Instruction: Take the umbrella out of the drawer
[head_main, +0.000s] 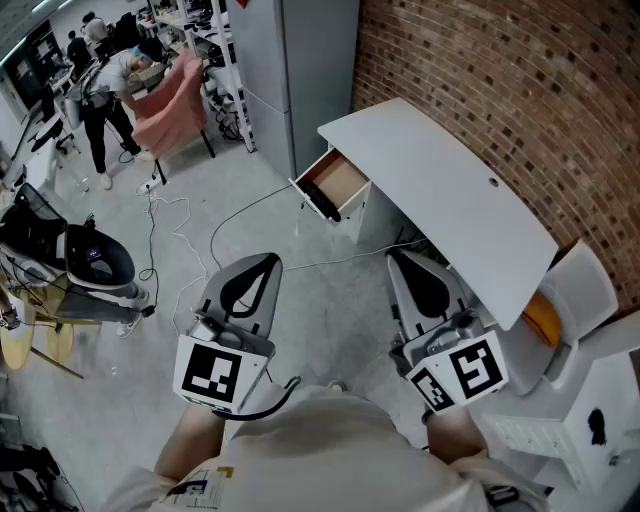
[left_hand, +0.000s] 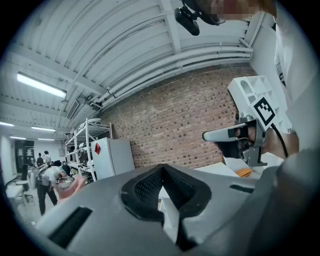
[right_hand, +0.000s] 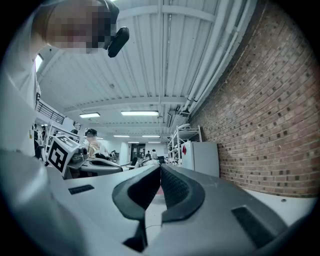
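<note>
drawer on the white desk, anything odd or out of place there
The drawer under the white desk stands pulled open, and the part of its inside that shows looks bare: no umbrella in sight. A cable trails loose across the floor nearby.

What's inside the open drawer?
In the drawer, only a bare brown floor shows, and no umbrella is in sight. Its back part is hidden under the desk top.

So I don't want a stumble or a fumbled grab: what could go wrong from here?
Cables cross the way to the open drawer, which looks like a trip risk. The left gripper and right gripper are both shut, so they must open before any grasp.
</note>
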